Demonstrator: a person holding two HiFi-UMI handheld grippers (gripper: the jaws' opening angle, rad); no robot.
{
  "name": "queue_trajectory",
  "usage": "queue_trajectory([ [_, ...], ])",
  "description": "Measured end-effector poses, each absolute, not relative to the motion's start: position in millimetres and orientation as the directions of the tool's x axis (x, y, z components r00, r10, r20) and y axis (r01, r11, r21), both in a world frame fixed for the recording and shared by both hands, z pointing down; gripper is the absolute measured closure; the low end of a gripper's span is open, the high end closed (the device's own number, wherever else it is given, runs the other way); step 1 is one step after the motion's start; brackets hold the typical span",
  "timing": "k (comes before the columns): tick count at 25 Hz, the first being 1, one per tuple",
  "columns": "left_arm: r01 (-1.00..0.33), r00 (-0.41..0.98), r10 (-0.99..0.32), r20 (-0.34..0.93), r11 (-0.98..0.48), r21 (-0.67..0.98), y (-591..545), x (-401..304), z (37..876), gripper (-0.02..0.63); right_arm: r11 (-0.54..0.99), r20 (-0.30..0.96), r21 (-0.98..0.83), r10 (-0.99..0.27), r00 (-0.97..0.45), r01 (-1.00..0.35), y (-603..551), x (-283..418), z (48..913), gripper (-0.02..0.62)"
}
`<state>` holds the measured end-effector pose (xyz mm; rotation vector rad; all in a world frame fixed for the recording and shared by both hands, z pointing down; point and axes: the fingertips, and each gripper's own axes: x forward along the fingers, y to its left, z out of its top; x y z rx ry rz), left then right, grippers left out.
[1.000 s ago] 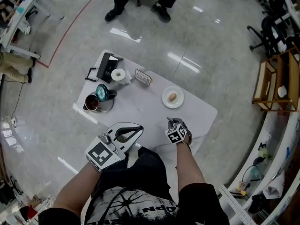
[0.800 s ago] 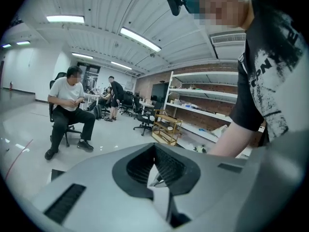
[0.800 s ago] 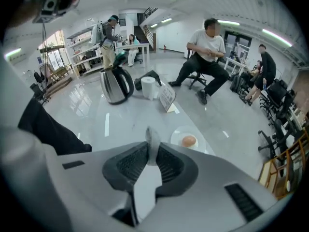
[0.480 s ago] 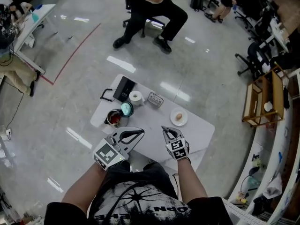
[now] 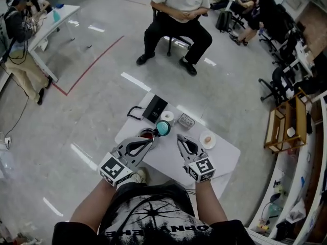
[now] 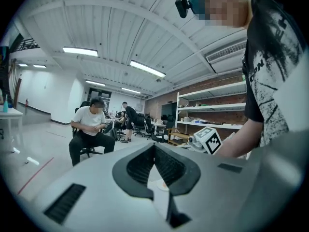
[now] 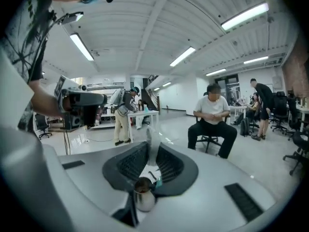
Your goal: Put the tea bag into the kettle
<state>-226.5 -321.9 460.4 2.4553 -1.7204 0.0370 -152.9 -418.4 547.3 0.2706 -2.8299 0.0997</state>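
The right gripper (image 7: 149, 153) hangs high over the white table (image 5: 227, 160), jaws narrow, pinching a pale tea bag (image 7: 148, 138) upright at their tips. Below, the kettle (image 5: 147, 134) stands open, teal lid (image 5: 162, 128) just beside it. The left gripper (image 6: 155, 148) is closed on nothing.

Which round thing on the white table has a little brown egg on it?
The flat white round plate near the table's right end holds the brown egg. The white roll and the small metal kettle with its blue-green lid have none.
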Motion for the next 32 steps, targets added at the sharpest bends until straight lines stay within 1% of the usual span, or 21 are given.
queue_trajectory([
  [2,-0.943,0.326,-0.941,0.089,-0.318,0.098,-310,-240,461,0.6,0.988,0.263,-0.008,-0.145,-0.954,-0.152,-405,-171,527,0.532],
  [6,-0.952,0.298,-0.951,0.08,-0.29,0.098,-294,-264,464,0.6,0.995,0.233,0.036,-0.103,-0.967,-0.097,-383,-199,503,0.531],
  [10,-0.962,0.26,-0.964,0.058,-0.253,0.102,-289,-281,461,0.6,0.996,0.237,0.065,-0.077,-0.969,-0.063,-375,-212,496,0.531],
  [18,-0.981,0.175,-0.983,0.05,-0.17,0.099,-291,-301,461,0.6,0.998,0.244,0.062,-0.007,-0.97,0.009,-382,-229,497,0.531],
  [23,-0.986,0.128,-0.991,0.044,-0.122,0.118,-297,-309,460,0.6,0.996,0.317,0.056,0.048,-0.947,0.069,-387,-248,518,0.532],
  [28,-0.987,0.094,-0.994,0.059,-0.085,0.135,-299,-312,464,0.6,0.987,0.429,-0.032,0.155,-0.89,0.157,-380,-265,565,0.531],
  [32,-0.988,0.057,-0.997,0.056,-0.049,0.144,-297,-319,461,0.6,0.981,0.497,-0.068,0.189,-0.847,0.179,-377,-276,604,0.531],
])
